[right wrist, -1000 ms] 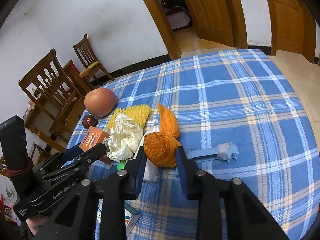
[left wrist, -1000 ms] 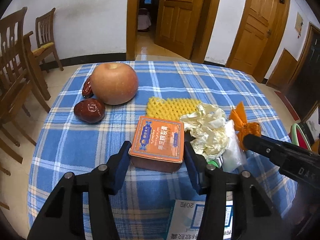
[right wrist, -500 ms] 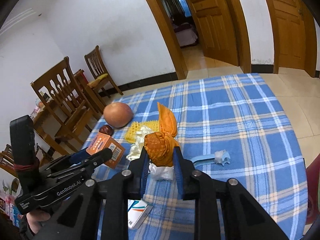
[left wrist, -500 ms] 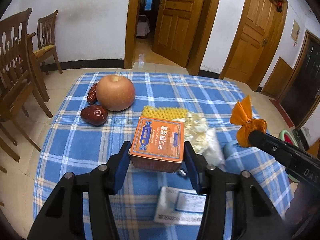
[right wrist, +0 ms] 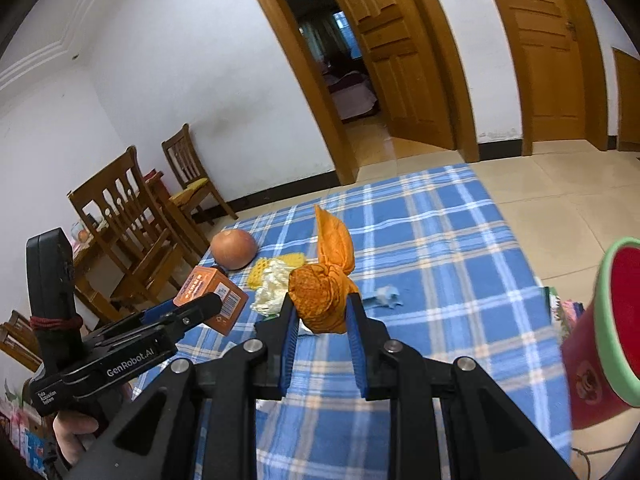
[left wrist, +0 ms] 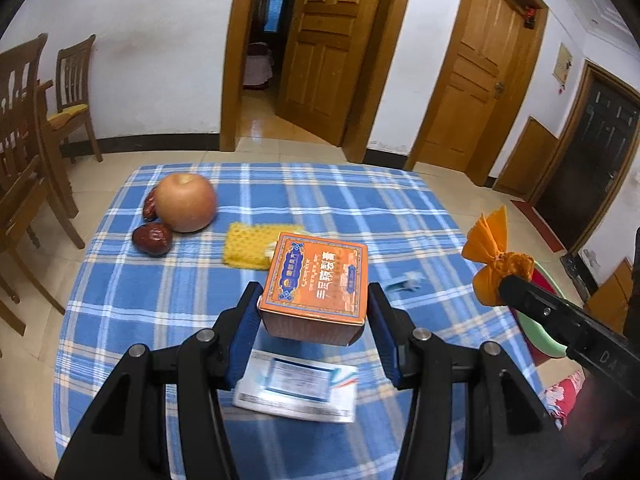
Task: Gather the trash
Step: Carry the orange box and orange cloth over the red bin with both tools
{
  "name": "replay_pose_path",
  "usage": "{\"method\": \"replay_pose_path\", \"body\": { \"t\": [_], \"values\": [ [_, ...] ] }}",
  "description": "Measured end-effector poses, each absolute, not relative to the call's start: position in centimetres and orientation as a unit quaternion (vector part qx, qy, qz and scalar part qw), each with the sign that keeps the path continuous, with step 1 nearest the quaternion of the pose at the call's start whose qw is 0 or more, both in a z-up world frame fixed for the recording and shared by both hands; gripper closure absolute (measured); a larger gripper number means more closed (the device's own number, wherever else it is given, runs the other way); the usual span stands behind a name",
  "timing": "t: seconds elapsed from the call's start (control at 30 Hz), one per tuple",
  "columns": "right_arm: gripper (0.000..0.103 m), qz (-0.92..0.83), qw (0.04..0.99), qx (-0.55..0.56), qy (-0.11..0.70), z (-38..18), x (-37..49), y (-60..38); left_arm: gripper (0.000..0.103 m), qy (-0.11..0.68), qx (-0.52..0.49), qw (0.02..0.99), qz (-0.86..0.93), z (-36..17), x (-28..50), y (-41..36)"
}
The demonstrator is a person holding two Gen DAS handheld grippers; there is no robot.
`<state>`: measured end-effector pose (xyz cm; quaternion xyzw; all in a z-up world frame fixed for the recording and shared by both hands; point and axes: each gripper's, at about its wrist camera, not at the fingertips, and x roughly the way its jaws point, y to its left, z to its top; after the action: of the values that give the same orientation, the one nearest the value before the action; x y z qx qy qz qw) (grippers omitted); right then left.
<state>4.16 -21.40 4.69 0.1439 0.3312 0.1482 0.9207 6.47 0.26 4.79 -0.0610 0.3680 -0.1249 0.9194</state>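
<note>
Left gripper (left wrist: 314, 328): jaws clamped on the sides of an orange cardboard box (left wrist: 318, 286), held lifted above the desk (left wrist: 120, 320), which carries a blue plaid cloth. Right gripper (right wrist: 322, 340): jaws clamped on a knotted orange bag (right wrist: 320, 300), also lifted off the desk, its tied tail pointing upward. Below the box, lying flat on the cloth: a white and blue printed packet (left wrist: 296, 388). Beyond the box: a yellow foam fruit net (left wrist: 248, 246), partly hidden by the box's far edge; in the right wrist view a crumpled white tissue (right wrist: 272, 292) lies touching the net, between box and bag. Far left of the desk: an apple (left wrist: 186, 202), with two red dates beside it, one (left wrist: 153, 236) in front, one (left wrist: 151, 206) tucked behind and touching it. Right of the box: a small pale blue plastic item (left wrist: 406, 282), blurred, kind not legible. Off the desk's right edge: a red bin with a green rim (right wrist: 600, 332), near the bag. Background: wooden chairs (right wrist: 132, 216) at left, wooden doors (left wrist: 332, 40), tiled floor.
</note>
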Motion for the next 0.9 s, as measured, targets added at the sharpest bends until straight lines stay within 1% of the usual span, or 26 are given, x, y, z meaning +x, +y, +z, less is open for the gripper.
{"method": "replay_pose_path", "body": {
  "t": [0.3, 0.6, 0.9],
  "values": [
    [0.077, 0.101, 0.931, 0.156, 0.316, 5.5, 1.0, -26.0, 0.05, 0.369, -0.054, 0.913, -0.165, 5.6, 5.5, -4.1],
    [0.077, 0.025, 0.935, 0.182, 0.305, 5.8, -2.2, -32.8, 0.05, 0.369, -0.032, 0.904, -0.214, 6.3, 4.8, -10.1],
    [0.077, -0.05, 0.927, 0.217, 0.303, 4.5, -4.1, -38.9, 0.05, 0.38, -0.01, 0.887, -0.261, 5.7, 4.4, -16.4]
  ]
}}
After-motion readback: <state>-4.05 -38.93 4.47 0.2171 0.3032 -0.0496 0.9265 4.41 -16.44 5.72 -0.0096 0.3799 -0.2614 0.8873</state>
